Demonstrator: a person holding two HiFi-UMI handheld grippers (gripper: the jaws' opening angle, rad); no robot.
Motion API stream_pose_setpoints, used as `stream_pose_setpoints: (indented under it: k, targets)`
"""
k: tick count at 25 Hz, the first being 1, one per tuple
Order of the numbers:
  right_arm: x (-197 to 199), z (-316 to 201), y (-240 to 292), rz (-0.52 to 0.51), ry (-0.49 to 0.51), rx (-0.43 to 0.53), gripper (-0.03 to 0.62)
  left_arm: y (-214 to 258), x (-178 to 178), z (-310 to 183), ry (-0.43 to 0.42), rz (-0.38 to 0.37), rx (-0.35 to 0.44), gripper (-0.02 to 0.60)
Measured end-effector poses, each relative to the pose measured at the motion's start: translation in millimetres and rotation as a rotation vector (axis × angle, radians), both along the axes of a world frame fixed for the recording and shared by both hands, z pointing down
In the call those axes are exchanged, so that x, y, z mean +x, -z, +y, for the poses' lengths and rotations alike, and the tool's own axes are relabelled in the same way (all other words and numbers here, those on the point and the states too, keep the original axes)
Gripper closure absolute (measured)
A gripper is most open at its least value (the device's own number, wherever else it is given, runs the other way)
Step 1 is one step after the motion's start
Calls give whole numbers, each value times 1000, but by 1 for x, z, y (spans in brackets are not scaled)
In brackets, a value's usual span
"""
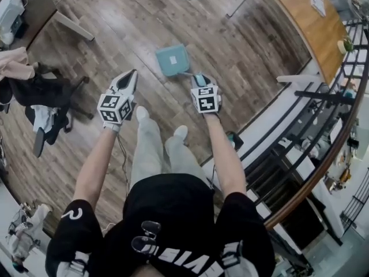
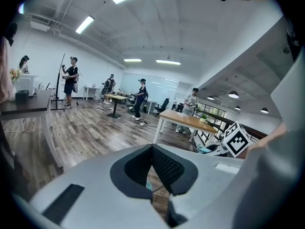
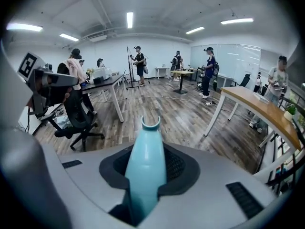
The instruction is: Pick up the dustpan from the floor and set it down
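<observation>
A teal dustpan lies over the wooden floor just ahead of my hands; whether its pan touches the floor I cannot tell. Its thin handle runs back into my right gripper. In the right gripper view the teal handle stands up between the black pads, with the right gripper shut on it. My left gripper hangs to the left of the pan, apart from it. In the left gripper view the left gripper has its jaws together and nothing between them.
An office chair draped with clothes stands at the left. A table leg is at the far left and a wooden desk at the far right. A black railing runs down the right. My feet are below the grippers.
</observation>
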State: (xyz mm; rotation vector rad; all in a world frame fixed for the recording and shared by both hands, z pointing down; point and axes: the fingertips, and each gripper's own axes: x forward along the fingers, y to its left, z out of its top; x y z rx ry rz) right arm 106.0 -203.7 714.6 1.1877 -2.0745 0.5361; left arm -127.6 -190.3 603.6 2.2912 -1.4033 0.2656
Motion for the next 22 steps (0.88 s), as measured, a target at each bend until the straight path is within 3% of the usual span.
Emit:
stream_pose_setpoints:
  k: [11, 22]
  targets:
    - [-12, -36, -90, 19, -76, -83, 505, -74, -6, -40, -84, -21, -68, 583]
    - [-18, -58, -159, 61, -156, -131, 505, -130, -27, -70, -91, -17, -137, 583]
